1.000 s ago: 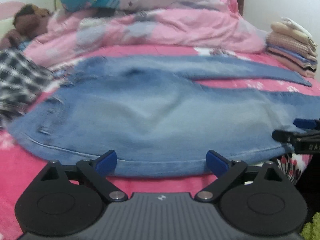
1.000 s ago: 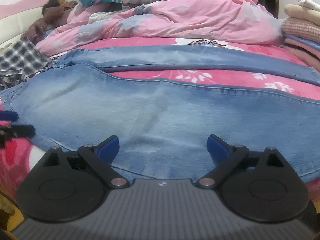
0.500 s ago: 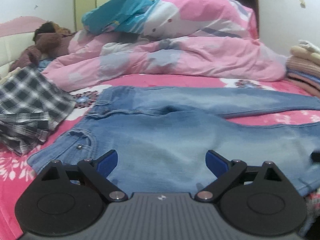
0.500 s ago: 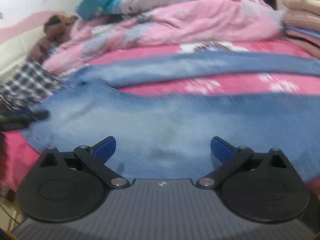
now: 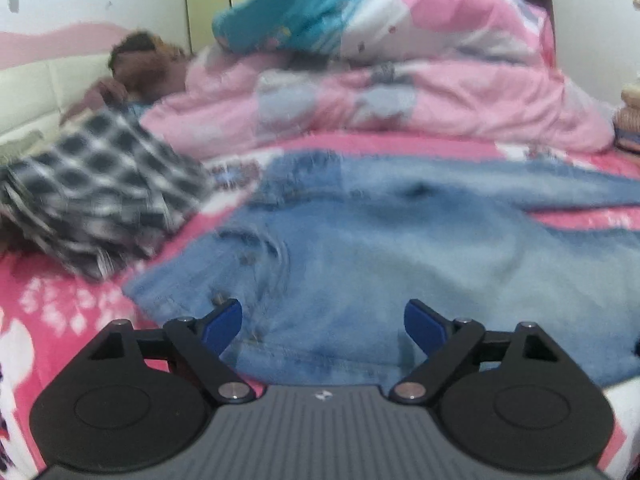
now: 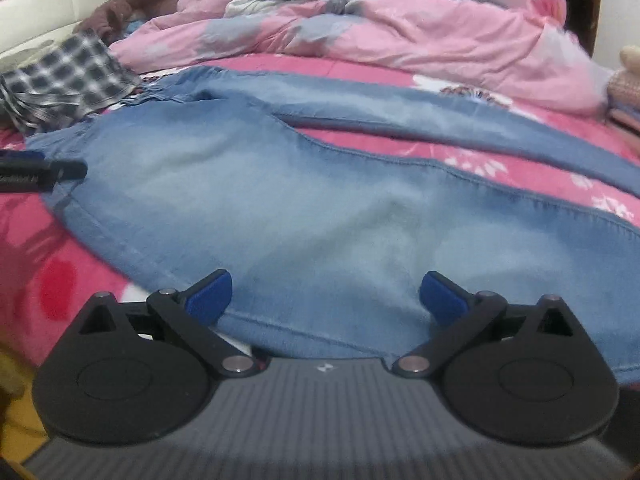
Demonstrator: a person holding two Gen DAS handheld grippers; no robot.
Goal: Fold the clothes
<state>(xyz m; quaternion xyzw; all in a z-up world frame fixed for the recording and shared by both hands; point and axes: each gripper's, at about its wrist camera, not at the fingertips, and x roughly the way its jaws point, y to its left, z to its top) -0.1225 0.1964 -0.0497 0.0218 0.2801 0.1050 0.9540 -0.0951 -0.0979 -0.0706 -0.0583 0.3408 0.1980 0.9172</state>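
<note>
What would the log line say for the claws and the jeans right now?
jeans: flat on bed, unfolded | left claw: closing, over waistband, nothing gripped | right claw: open, over near leg

Soft, even indoor light fills both views, with no hard shadows and no glare. The left wrist view is smeared by motion blur: the black-and-white checked cloth [image 5: 96, 184] and the crumpled pink quilt [image 5: 400, 108] lose their edges, and the seams of the faded light-blue denim jeans [image 5: 360, 248] run together. The right wrist view is sharper, the jeans' stitching [image 6: 400, 162] readable, though its left side smears. Fisheye distortion bows both pictures, and dark vignettes cut the corners.
</note>
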